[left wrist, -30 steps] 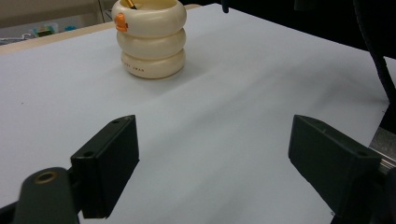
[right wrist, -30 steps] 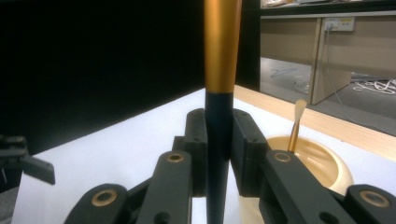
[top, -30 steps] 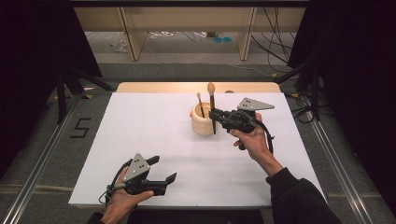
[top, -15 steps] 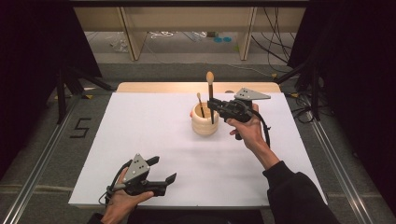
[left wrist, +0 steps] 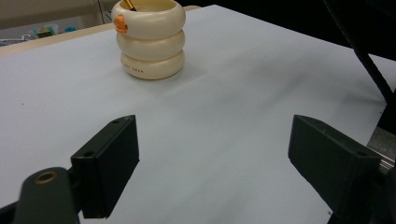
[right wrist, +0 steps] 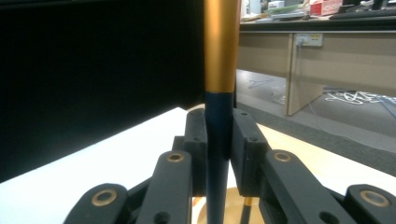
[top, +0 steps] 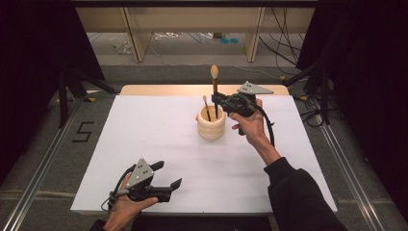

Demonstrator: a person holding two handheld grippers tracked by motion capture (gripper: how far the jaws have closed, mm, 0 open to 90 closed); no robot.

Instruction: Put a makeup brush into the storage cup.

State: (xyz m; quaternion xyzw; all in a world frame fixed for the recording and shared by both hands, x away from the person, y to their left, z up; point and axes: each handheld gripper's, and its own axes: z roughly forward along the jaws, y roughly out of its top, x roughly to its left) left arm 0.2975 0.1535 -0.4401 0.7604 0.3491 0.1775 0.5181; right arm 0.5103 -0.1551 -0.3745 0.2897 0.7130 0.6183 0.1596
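A cream ringed holder [top: 211,126] stands on the white table [top: 144,134], a little behind its middle; in the left gripper view the holder [left wrist: 150,39] is ahead at the upper left. My right gripper [top: 220,102] is shut on an upright utensil [top: 214,89] with a dark handle and a wooden tip, whose lower end is over the holder's mouth. Close up, the jaws clamp the dark handle [right wrist: 218,140] below a gold band. A second, shorter utensil [top: 207,107] leans inside the holder. My left gripper [top: 171,185] rests open near the front left edge, with nothing between its jaws.
A wooden strip [top: 192,89] runs along the table's far edge. Beyond it stand wooden shelf legs [top: 137,41] and loose cables on the floor. Black stands [top: 65,91] flank the table. A "5" mark [top: 82,131] is on the floor at the left.
My right gripper has carried the long utensil up and left, from beside the holder to over its mouth. The left gripper has stayed put.
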